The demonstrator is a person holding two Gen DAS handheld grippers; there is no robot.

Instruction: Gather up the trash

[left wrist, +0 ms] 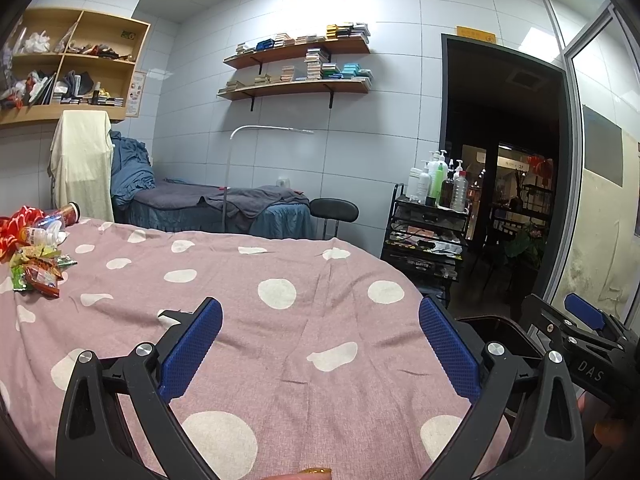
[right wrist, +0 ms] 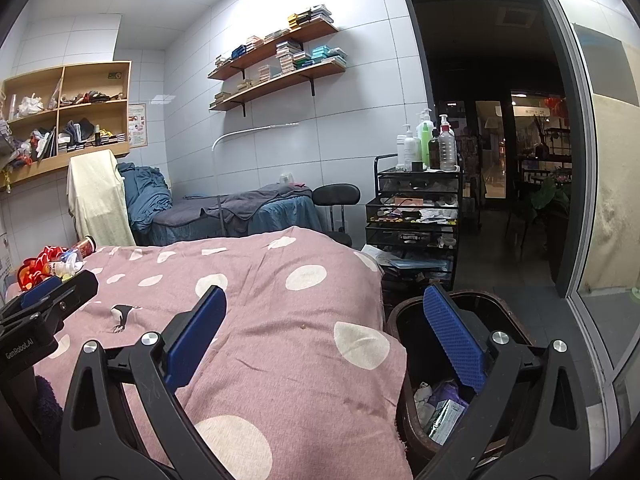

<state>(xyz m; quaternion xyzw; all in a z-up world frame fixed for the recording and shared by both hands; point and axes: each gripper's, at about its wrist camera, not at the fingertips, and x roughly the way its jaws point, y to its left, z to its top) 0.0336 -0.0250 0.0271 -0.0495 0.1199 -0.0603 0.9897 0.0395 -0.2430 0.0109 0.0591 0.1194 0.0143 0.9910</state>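
A pile of trash lies at the far left of the pink polka-dot bed: snack wrappers [left wrist: 38, 268], a clear plastic bottle [left wrist: 46, 232], a red cylindrical can [left wrist: 70, 213] and red crumpled packaging [left wrist: 18, 222]. The pile also shows in the right wrist view [right wrist: 60, 262]. My left gripper [left wrist: 320, 344] is open and empty over the bed's near part. My right gripper [right wrist: 324, 336] is open and empty, its right finger over a dark trash bin [right wrist: 404, 320] beside the bed, which holds some wrappers [right wrist: 440, 408].
The bed cover [left wrist: 280, 340] fills the foreground. A black cart [right wrist: 416, 208] with bottles stands past the bin. A second bed [left wrist: 224, 204], a black stool [left wrist: 334, 210], wall shelves [left wrist: 296, 64] and an open doorway [right wrist: 492, 120] lie beyond.
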